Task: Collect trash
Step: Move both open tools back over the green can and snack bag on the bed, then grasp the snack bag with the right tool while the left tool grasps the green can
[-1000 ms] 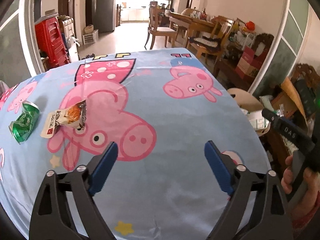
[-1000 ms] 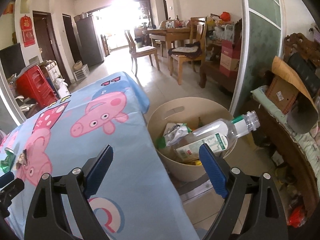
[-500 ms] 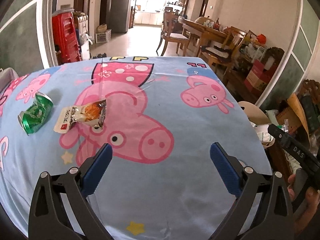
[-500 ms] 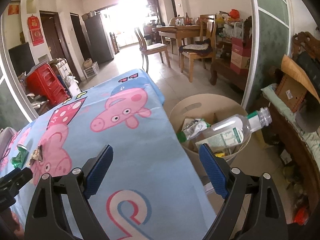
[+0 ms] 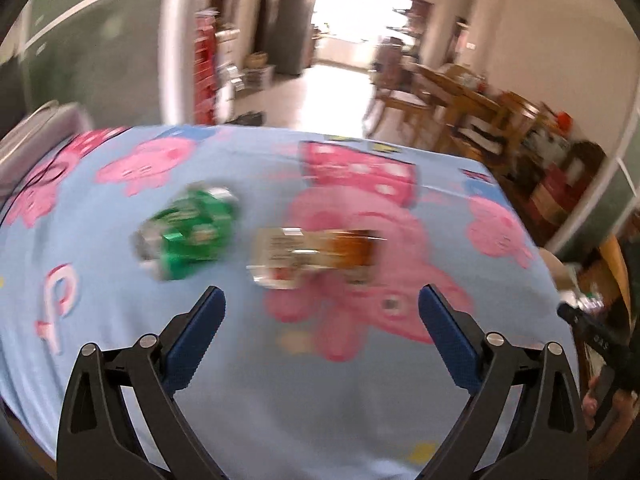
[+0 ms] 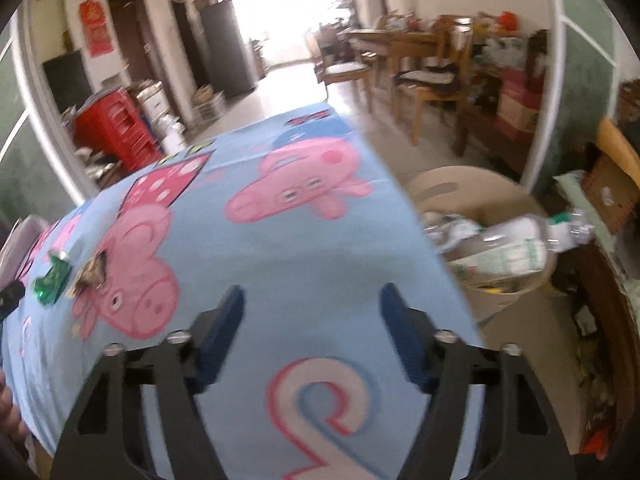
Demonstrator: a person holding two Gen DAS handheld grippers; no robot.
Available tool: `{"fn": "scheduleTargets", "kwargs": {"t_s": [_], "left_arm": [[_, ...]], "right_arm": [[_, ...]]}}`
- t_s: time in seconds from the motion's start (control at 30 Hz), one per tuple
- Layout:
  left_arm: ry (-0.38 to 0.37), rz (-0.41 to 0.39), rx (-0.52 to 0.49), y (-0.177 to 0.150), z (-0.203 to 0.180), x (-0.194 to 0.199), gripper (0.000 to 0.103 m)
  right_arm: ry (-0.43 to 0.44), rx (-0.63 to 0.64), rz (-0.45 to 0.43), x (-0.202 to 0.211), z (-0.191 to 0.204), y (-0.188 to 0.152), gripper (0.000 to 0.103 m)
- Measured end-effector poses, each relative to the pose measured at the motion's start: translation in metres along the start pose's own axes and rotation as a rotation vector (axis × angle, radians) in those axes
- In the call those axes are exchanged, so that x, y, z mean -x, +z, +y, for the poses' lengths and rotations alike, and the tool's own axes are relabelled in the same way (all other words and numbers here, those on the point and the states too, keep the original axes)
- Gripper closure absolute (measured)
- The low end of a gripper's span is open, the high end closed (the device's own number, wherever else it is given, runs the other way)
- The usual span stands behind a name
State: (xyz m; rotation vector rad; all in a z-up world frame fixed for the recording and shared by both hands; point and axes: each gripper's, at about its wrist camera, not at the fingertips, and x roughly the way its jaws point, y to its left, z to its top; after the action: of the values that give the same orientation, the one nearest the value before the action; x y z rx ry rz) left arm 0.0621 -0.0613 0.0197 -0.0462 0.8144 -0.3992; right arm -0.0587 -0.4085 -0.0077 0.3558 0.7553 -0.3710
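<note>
The left gripper hangs over the blue cartoon-pig tablecloth with its blue-padded jaws spread wide and nothing between them; they have just narrowed a little from their widest. Just beyond its fingertips, at about 12 o'clock in the left wrist view, lies a blurred snack wrapper, white at one end and orange-brown at the other, flat on the cloth. At about 10 o'clock, just beside the wrapper but apart from it, lies a crushed green can. At 3 o'clock, past the table's edge, a hand grips the handle of the other tool. The right gripper is released too: its jaws have just been closing and stand about half apart, with only tablecloth showing between them. From the right wrist view the can and the wrapper sit well away at 9 o'clock, near the far left edge of the table. At 2 o'clock, on the floor just beside the table's edge, stands a beige bin holding wrappers and a clear plastic bottle with a green collar that leans across its rim.
</note>
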Motion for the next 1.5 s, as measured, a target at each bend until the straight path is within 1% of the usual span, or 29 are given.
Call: {"fn": "scheduleTargets", "kwargs": {"t_s": [0.03,0.07,0.13,0.17,0.23,0.3,0.37,0.4,0.43,0.5,0.57,0.6,0.63,0.77,0.8,0.87,0.9,0.93,0.97,1.0,1.03,1.1,1.2,1.23,1.3,1.33,1.43,1.5], "left_arm": [[0.022,-0.002,0.027,0.002,0.017,0.000,0.018],[0.038,-0.001,0.044,0.004,0.029,0.000,0.021],[0.083,0.006,0.077,0.007,0.059,-0.001,0.029],[0.097,0.006,0.087,0.009,0.070,-0.002,0.030],[0.113,0.006,0.108,0.013,0.093,-0.004,0.030],[0.111,0.016,0.126,0.018,0.110,-0.008,0.030],[0.098,0.015,0.133,0.026,0.121,-0.014,0.028],[0.088,0.012,0.128,0.029,0.125,-0.016,0.026],[0.079,0.012,0.119,0.032,0.125,-0.021,0.020],[0.072,0.032,0.090,0.040,0.125,-0.034,0.015],[0.052,0.070,0.056,0.045,0.122,-0.050,0.014],[0.064,0.100,0.051,0.047,0.124,-0.059,0.014],[0.067,0.115,0.068,0.047,0.127,-0.063,0.014],[-0.060,0.137,0.276,0.047,0.156,-0.070,0.015],[-0.100,0.161,0.324,0.047,0.163,-0.076,0.017],[-0.124,0.202,0.340,0.050,0.165,-0.085,0.025],[-0.136,0.238,0.329,0.052,0.166,-0.093,0.035],[-0.142,0.270,0.315,0.053,0.165,-0.100,0.047],[-0.145,0.283,0.314,0.052,0.164,-0.102,0.048],[-0.153,0.289,0.315,0.052,0.161,-0.101,0.049],[-0.166,0.296,0.304,0.050,0.156,-0.100,0.051],[-0.195,0.316,0.273,0.041,0.140,-0.094,0.052],[-0.254,0.359,0.260,0.015,0.112,-0.085,0.050],[-0.265,0.368,0.255,0.008,0.104,-0.084,0.049],[-0.272,0.371,0.233,-0.006,0.088,-0.080,0.046],[-0.271,0.373,0.229,-0.011,0.083,-0.078,0.042],[-0.277,0.377,0.267,-0.023,0.077,-0.073,0.034],[-0.301,0.397,0.282,-0.029,0.072,-0.067,0.033]], "right_arm": [[0.044,0.011,0.028,-0.007,0.012,-0.001,0.055],[0.067,0.025,0.046,-0.011,0.021,-0.002,0.063],[0.124,0.071,0.091,-0.023,0.047,-0.004,0.067],[0.150,0.079,0.107,-0.026,0.056,-0.004,0.067],[0.242,0.070,0.171,-0.040,0.078,-0.003,0.067],[0.321,0.026,0.225,-0.055,0.095,0.002,0.067],[0.378,-0.008,0.261,-0.068,0.109,0.006,0.067],[0.400,-0.022,0.278,-0.074,0.116,0.009,0.067],[0.427,-0.038,0.298,-0.083,0.124,0.012,0.067],[0.463,-0.054,0.327,-0.097,0.138,0.018,0.067],[0.474,-0.063,0.349,-0.112,0.152,0.025,0.066],[0.478,-0.061,0.356,-0.118,0.161,0.028,0.066],[0.476,-0.057,0.360,-0.122,0.167,0.030,0.066],[0.486,-0.039,0.380,-0.133,0.186,0.036,0.064],[0.489,-0.032,0.383,-0.136,0.190,0.037,0.064],[0.496,-0.005,0.389,-0.141,0.203,0.039,0.064],[0.493,0.003,0.388,-0.142,0.206,0.039,0.065],[0.490,0.007,0.389,-0.142,0.208,0.040,0.068],[0.496,0.010,0.405,-0.145,0.210,0.040,0.081],[0.510,-0.001,0.413,-0.143,0.210,0.040,0.082],[0.513,-0.003,0.404,-0.140,0.209,0.040,0.089],[0.506,0.003,0.375,-0.130,0.205,0.042,0.090],[0.496,-0.008,0.357,-0.122,0.194,0.043,0.091],[0.488,-0.018,0.358,-0.120,0.189,0.041,0.091],[0.500,-0.047,0.354,-0.115,0.178,0.037,0.092],[0.501,-0.061,0.341,-0.109,0.171,0.035,0.092],[0.461,-0.087,0.277,-0.092,0.144,0.032,0.092],[0.436,-0.126,0.247,-0.082,0.118,0.030,0.092]]}}
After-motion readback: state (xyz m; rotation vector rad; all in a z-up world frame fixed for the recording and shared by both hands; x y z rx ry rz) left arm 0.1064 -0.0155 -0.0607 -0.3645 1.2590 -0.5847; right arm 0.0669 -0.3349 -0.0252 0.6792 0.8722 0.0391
